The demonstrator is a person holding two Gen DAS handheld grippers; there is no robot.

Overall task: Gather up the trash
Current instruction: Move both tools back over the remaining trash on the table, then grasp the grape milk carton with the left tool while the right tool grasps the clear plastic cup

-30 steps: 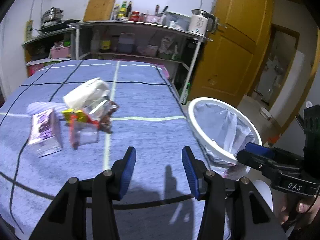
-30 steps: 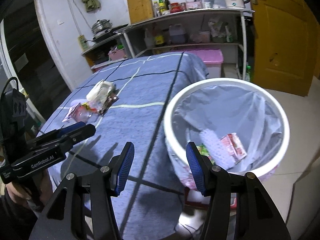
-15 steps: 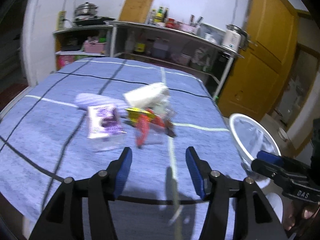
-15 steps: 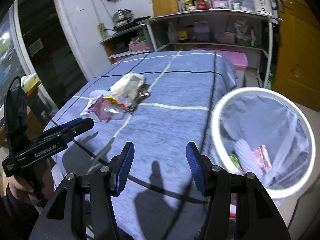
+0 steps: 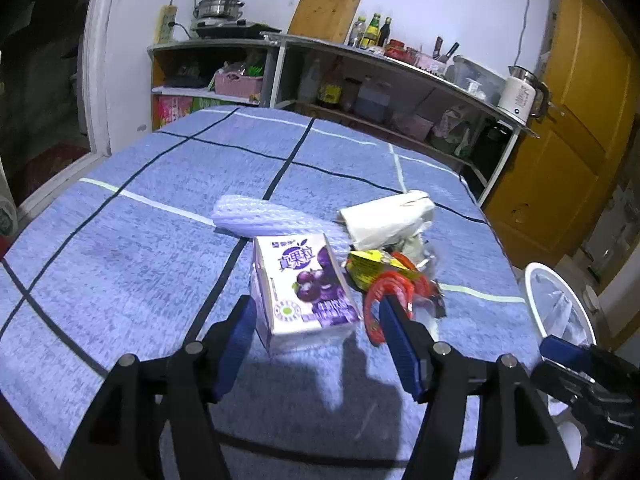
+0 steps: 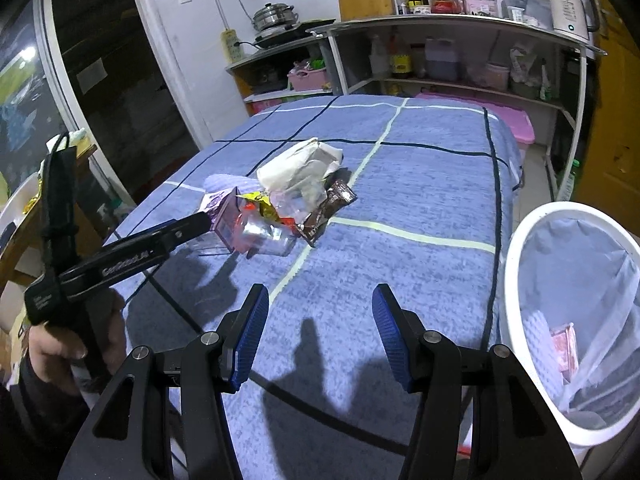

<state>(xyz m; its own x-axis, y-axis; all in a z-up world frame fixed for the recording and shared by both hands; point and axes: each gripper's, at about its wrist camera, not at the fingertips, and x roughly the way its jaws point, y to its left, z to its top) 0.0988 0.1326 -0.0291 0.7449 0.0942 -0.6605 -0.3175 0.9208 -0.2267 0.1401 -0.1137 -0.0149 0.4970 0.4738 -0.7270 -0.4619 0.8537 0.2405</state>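
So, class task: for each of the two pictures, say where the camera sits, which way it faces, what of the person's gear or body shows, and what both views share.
Left wrist: on the left gripper, looking down over its open fingers, which have just widened, at the purple carton; the right gripper shows at right.
Right wrist: on the right gripper, open, facing the blue tablecloth; a hand holds the left gripper at left.
Shared: the trash pile, white bin, shelves.

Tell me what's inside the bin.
The bin holds a clear liner, a pink-red packet and a white foam sleeve low against its near wall. The rim hides whatever lies deeper.
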